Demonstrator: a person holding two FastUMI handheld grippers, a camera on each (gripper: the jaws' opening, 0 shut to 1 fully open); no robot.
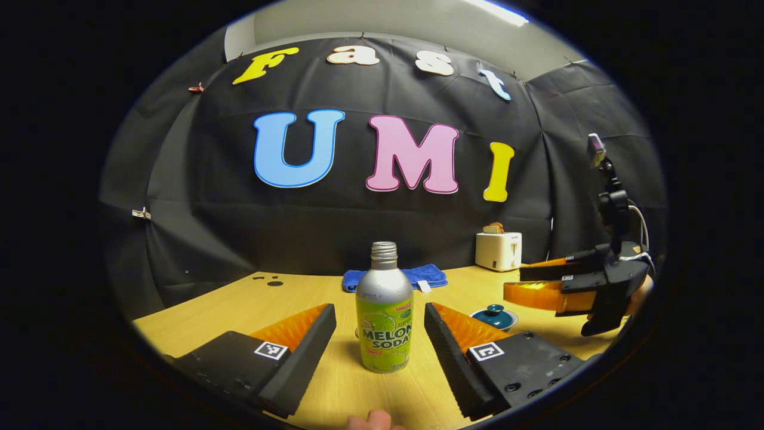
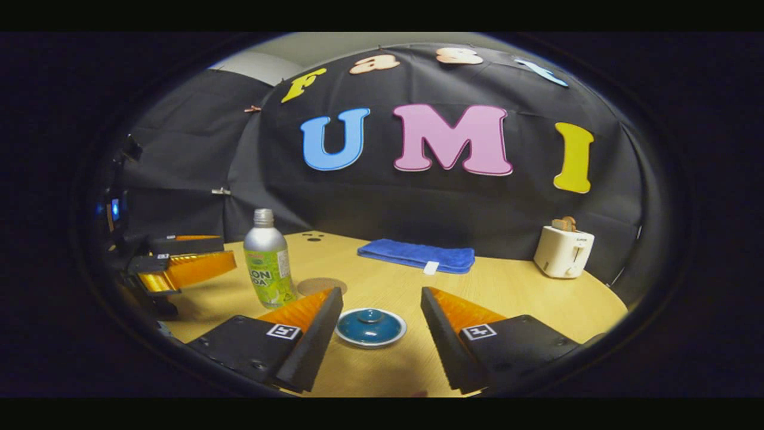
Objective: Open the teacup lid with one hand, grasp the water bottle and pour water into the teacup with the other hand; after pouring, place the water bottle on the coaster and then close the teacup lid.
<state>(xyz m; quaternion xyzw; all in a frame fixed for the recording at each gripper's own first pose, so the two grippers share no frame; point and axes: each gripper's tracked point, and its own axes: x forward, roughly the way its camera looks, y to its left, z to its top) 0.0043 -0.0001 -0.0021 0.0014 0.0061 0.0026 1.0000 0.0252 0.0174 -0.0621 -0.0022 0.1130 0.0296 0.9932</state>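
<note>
A silver bottle (image 1: 384, 310) with a green label and no cap stands upright on the wooden table (image 1: 239, 310). It is between the wide-apart fingers of my left gripper (image 1: 379, 310), which is open and not touching it. The teacup (image 2: 370, 326), blue with a knobbed lid on it, sits low between the fingers of my right gripper (image 2: 382, 295), also open. In the left gripper view the teacup (image 1: 494, 316) lies right of the bottle, below the right gripper (image 1: 514, 283). In the right gripper view a round brown coaster (image 2: 321, 285) lies beside the bottle (image 2: 268, 260), with the left gripper (image 2: 228, 252) to its left.
A folded blue towel (image 2: 416, 255) lies at the back of the table (image 2: 537, 298). At the back right corner stands a white toaster (image 2: 563, 251) with bread in it. A person's fingertip (image 1: 370, 421) shows at the bottom edge of the left gripper view.
</note>
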